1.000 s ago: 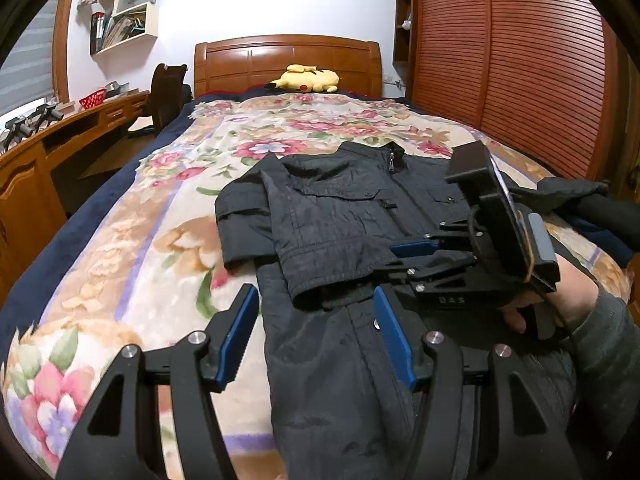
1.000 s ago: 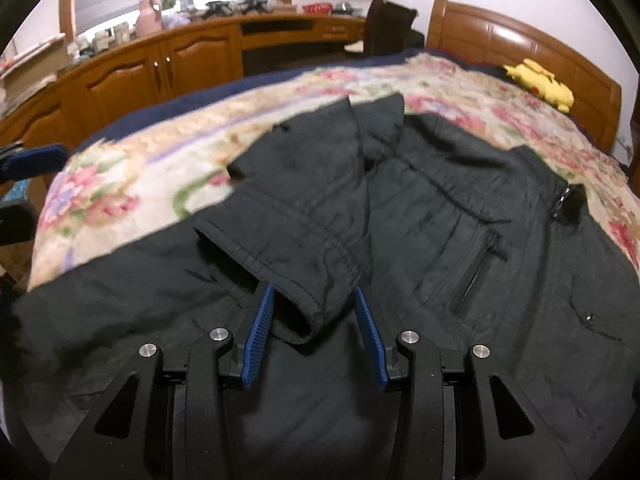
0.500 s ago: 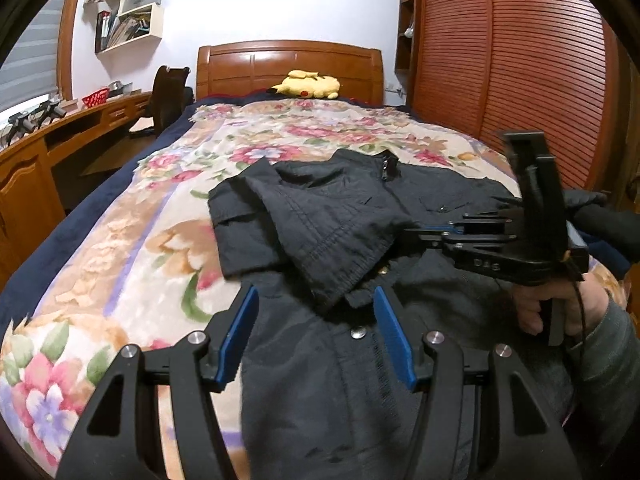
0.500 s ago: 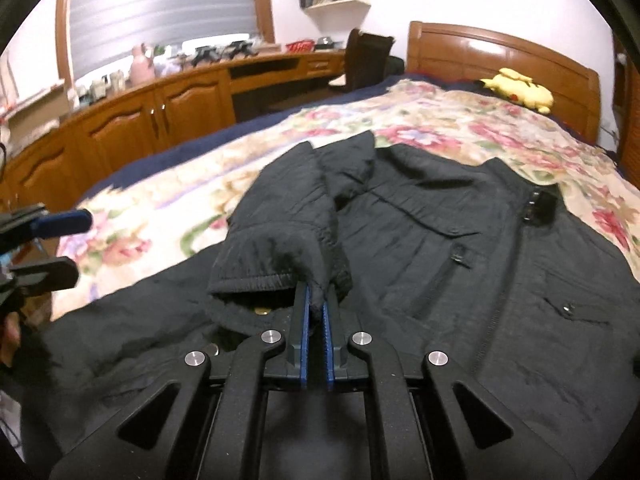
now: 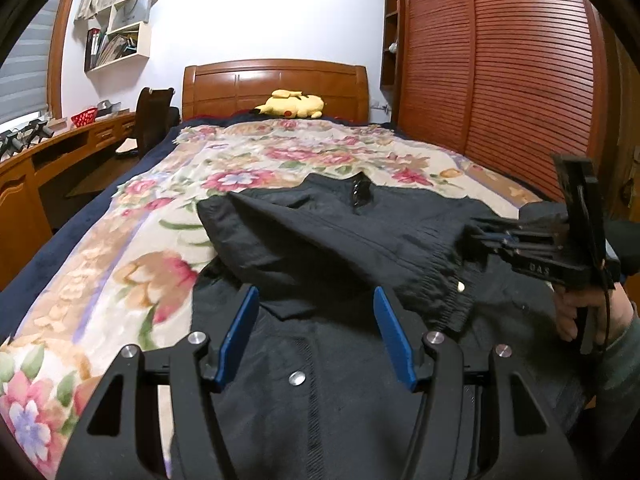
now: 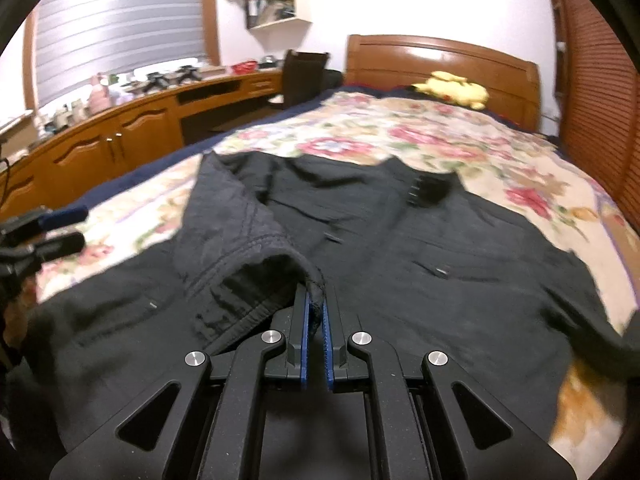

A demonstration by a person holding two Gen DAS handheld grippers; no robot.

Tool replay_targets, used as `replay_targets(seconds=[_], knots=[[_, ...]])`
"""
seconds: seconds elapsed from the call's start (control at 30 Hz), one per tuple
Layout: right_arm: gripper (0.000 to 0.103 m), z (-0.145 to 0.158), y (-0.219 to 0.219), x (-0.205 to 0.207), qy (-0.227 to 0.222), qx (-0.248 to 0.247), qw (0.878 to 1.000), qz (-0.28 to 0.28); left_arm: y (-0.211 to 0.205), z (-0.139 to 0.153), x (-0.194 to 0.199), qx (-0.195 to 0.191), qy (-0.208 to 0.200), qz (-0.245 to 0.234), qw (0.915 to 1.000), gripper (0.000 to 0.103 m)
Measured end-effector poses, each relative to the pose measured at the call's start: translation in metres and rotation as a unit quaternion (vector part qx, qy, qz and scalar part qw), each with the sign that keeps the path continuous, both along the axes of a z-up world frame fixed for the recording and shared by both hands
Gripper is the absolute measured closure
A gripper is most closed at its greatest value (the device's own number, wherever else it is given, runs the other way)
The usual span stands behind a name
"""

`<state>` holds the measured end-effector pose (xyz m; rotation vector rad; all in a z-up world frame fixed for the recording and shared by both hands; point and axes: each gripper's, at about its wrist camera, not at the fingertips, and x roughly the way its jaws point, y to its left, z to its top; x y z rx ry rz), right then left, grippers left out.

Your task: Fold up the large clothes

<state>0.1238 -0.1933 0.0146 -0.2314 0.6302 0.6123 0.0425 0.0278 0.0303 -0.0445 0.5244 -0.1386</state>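
Observation:
A large black jacket (image 5: 328, 380) lies front-up on the floral bedspread (image 5: 160, 248); it also shows in the right wrist view (image 6: 420, 240). Its left sleeve (image 5: 340, 248) is folded across the chest. My right gripper (image 6: 315, 312) is shut on the sleeve cuff (image 6: 256, 280) and holds it lifted over the jacket; the same gripper shows in the left wrist view (image 5: 480, 236). My left gripper (image 5: 314, 336) is open and empty, low over the jacket's lower front, and shows at the left edge of the right wrist view (image 6: 60, 228).
A yellow plush toy (image 5: 292, 104) lies by the wooden headboard (image 5: 276, 80). A wooden desk (image 6: 132, 132) with a chair (image 5: 154, 116) runs along the bed's left side. Slatted wardrobe doors (image 5: 500, 60) stand on the right.
My right gripper closed on the sleeve cuff, then lifted it and carried it to the right across the jacket. My left gripper stayed open and tilted up slightly.

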Motion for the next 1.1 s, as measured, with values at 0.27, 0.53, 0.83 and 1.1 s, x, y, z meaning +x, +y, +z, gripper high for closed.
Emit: replay_targets(seconds=[0.27, 0.53, 0.83, 1.1], knots=[[0.1, -0.006, -0.048, -0.01, 0.003, -0.028, 0.998, -0.049, -0.021, -0.008, 0.01, -0.008, -0.007, -0.007, 0.9999, 0.044], [0.096, -0.016, -0.073, -0.024, -0.003, -0.057, 0.995, -0.081, -0.026, -0.029, 0.009, -0.009, 0.003, -0.013, 0.9999, 0.044], [0.031, 0.005, -0.082, -0.039, -0.057, -0.012, 0.994, -0.094, -0.033, -0.039, 0.012, -0.009, 0.009, -0.015, 0.9998, 0.044], [0.031, -0.003, -0.038, -0.039, -0.029, -0.024, 0.999, -0.035, -0.04, -0.05, 0.014, 0.003, 0.021, -0.016, 0.9996, 0.044]])
